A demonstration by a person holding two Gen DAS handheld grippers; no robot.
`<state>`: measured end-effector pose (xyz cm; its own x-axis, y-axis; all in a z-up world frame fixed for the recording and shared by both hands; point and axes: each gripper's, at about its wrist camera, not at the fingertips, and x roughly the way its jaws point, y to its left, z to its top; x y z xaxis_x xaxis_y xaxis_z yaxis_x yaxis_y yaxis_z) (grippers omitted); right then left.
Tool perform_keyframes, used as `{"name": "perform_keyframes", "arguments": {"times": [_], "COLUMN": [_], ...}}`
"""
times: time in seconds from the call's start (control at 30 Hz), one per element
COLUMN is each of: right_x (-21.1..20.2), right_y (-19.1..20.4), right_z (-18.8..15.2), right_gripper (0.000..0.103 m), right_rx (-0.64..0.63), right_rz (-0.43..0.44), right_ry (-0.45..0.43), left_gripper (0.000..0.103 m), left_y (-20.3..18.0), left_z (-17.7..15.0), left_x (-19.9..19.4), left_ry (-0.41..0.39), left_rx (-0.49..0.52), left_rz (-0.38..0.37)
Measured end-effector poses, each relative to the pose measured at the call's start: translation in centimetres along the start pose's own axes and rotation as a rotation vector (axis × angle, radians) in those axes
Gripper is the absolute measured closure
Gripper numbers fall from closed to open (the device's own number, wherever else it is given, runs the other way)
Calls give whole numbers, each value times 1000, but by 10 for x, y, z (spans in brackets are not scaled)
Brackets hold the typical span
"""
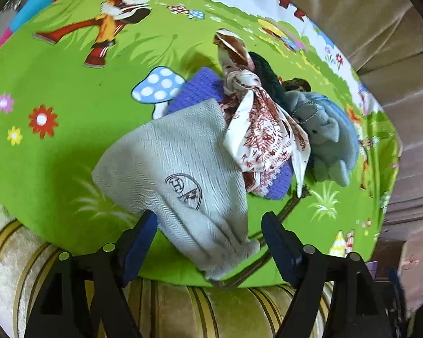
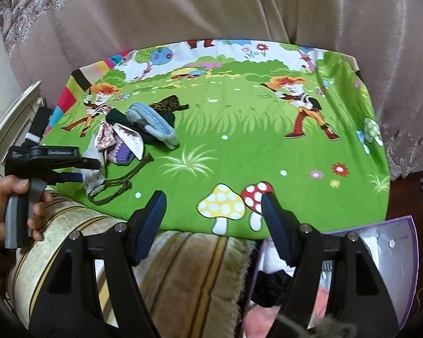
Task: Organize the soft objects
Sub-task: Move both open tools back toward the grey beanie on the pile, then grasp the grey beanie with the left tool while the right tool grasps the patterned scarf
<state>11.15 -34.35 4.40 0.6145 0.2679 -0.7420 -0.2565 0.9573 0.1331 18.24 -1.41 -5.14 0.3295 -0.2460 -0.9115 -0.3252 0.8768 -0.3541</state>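
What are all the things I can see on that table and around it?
Table cover: one, green cartoon print, over the table.
Drawstring pouch: one, grey, near edge, lying between the left gripper's open fingers.
Knotted scarf: one, white and red, on the pile.
Knitted piece: one, purple, under the pile.
Plush toy: one, blue-grey, right of the scarf.
Dark knit item: one, dark green, behind the scarf.
Leopard-print fabric: one, brown, behind the pile.
Box: one, purple, beside the table.
Curtain: beige, behind.
Left gripper: open.
Right gripper: open, empty.
Hand: one, holding the left gripper's handle.
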Motion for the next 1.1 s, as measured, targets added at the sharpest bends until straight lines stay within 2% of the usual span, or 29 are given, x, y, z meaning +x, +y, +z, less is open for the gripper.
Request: {"name": "perform_keyframes", "arguments": {"times": [0.1, 0.17, 0.23, 0.37, 0.47, 0.67, 0.83, 1.1], "right_x": [4, 6, 8, 11, 17, 37, 58, 98], "right_y": [6, 11, 18, 35, 50, 85, 115, 163], "right_z": [4, 6, 10, 18, 25, 40, 53, 72], "right_gripper": [29, 29, 29, 29, 28, 28, 28, 28], "right_rx": [-11, -21, -37, -70, -98, -148, -177, -219], "right_rz": [17, 27, 39, 63, 84, 147, 234, 286], "right_ry": [1, 1, 0, -7, -7, 13, 30, 75], "left_gripper": [26, 37, 49, 75, 84, 86, 86, 86], "left_y": [-11, -19, -22, -15, -5, 13, 40, 69], "left_z": [1, -1, -2, -3, -7, -14, -20, -21], "left_x": [3, 6, 6, 3, -2, -19, -44, -61], "left_ry": [-12, -30, -35, -35, -33, -57, -123, -188], "left_rx": [34, 90, 116, 112, 108, 75, 44, 0], "left_rz": [52, 118, 150, 124, 86, 11, -40, -75]}}
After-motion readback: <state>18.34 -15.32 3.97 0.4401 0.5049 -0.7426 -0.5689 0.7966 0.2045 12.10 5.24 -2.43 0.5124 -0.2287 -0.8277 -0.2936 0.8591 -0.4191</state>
